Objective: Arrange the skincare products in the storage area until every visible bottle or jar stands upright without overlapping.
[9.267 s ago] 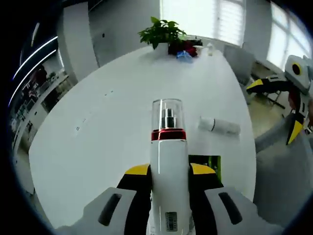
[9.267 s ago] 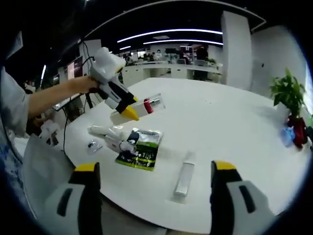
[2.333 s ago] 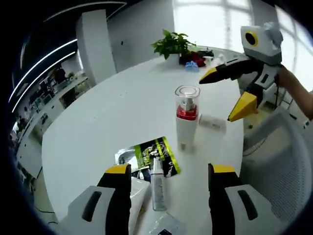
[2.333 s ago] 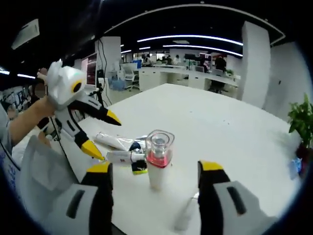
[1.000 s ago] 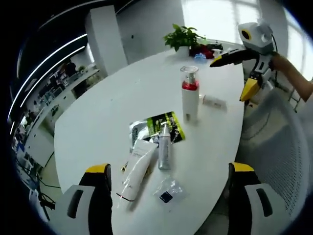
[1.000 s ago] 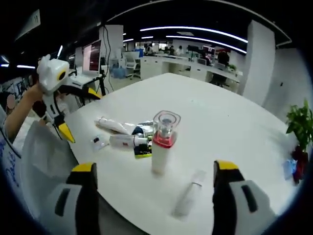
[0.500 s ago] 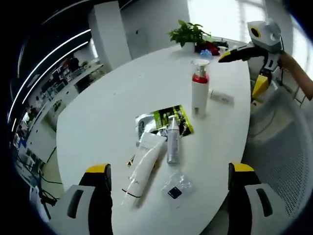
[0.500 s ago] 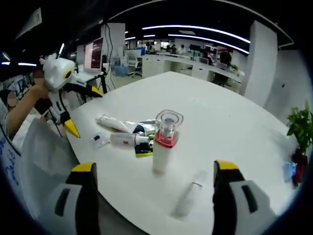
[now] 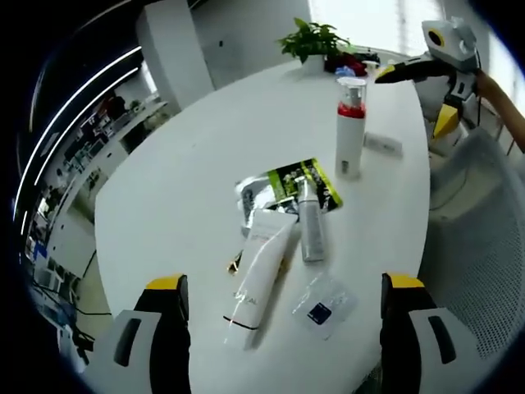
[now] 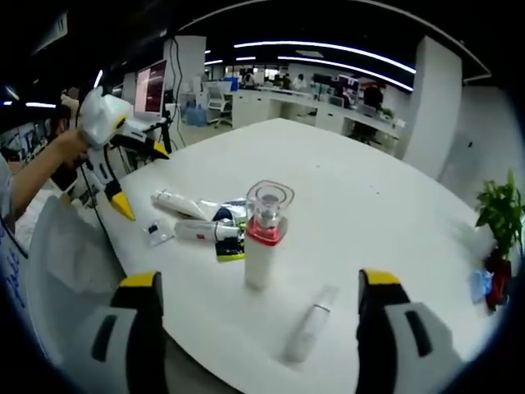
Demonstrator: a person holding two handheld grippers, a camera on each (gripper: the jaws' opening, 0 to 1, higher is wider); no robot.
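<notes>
**One bottle standing, the rest lying flat between two open grippers**

In the left gripper view, the left gripper point(image 9: 283, 328) is hovering above the near edge of the round white table point(image 9: 180, 180), its jaws spread wide and holding nothing. Just ahead of those jaws a white tube point(image 9: 258, 275) is lying on its side, and a small clear sachet point(image 9: 322, 305) is resting beside it toward the right jaw. Further ahead a slim silver bottle point(image 9: 310, 231) is lying flat, its far end overlapping a green and black packet point(image 9: 287, 187). Beyond these, the pump bottle point(image 9: 349, 130) with a red collar and clear cap is standing upright, and just past it a small white tube point(image 9: 383, 145) is lying on the table. The right gripper point(image 9: 422, 94) is hanging off the far edge, held by a hand, its jaws parted.

In the right gripper view, the right gripper point(image 10: 258, 328) is also released, jaws wide apart. The pump bottle point(image 10: 262, 234) is standing ahead between the jaws, the small white tube point(image 10: 308, 328) lying nearer toward the right jaw. The left gripper point(image 10: 131, 176) is showing across the table at the left. A potted plant point(image 9: 316, 41) is sitting at the table's distant end.
</notes>
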